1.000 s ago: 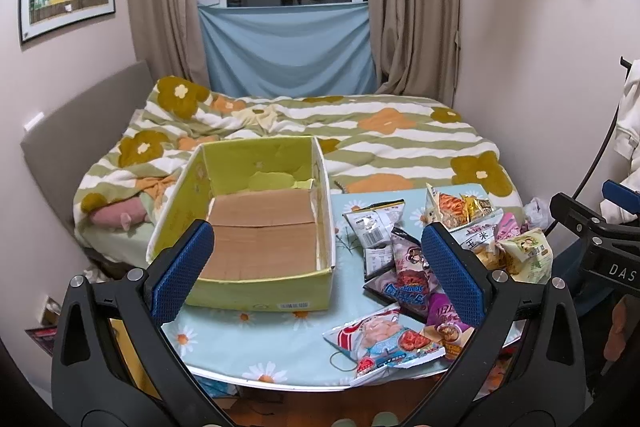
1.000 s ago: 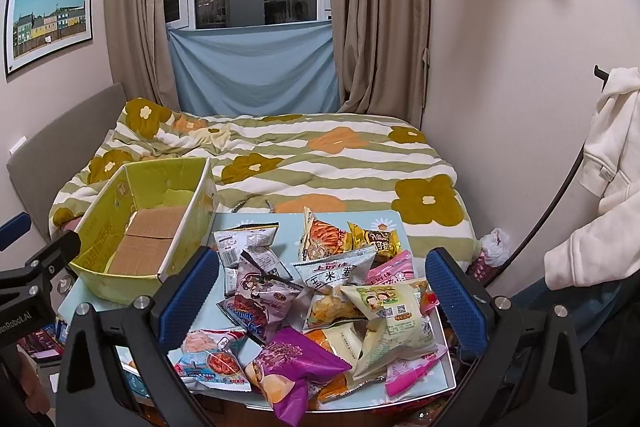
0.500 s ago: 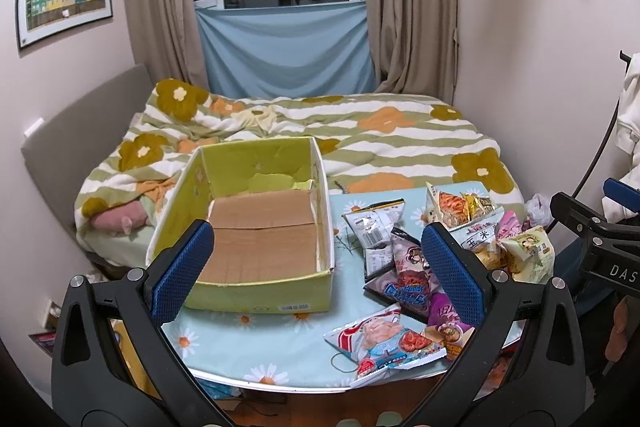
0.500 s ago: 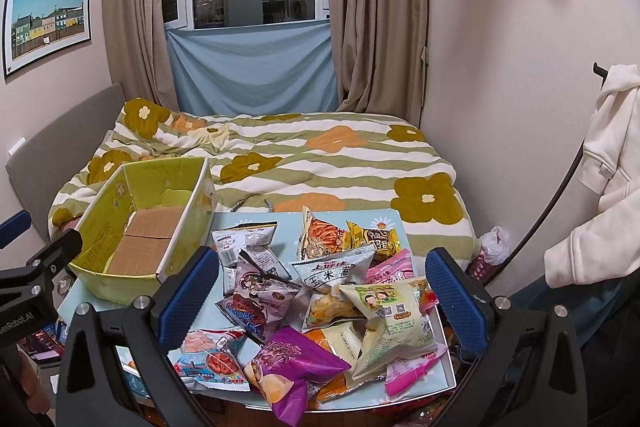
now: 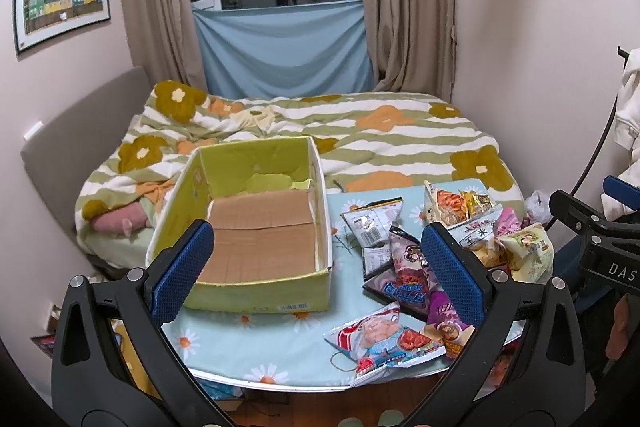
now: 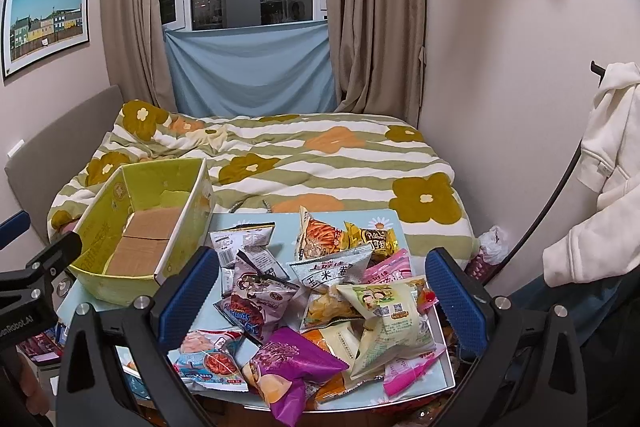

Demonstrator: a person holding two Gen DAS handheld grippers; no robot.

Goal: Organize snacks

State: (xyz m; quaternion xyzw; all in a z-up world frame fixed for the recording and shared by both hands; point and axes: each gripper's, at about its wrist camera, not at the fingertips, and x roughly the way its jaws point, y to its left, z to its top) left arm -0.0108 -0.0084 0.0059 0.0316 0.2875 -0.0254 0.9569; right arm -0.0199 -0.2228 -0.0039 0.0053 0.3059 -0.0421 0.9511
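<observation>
Crinkled colourful snack packets (image 6: 320, 295) heaped beside yellow-green box (image 5: 256, 227).

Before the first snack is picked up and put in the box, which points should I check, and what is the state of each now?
1. Yellow cardboard box has no snacks inside: ok.
2. Left hand-held gripper open, holding nothing: ok.
3. Right hand-held gripper open, holding nothing: ok.
4. Snack packets all on the table, beside the box: ok.
5. Purple chip bag fully on the table: not ok, it overhangs the near edge.
</observation>
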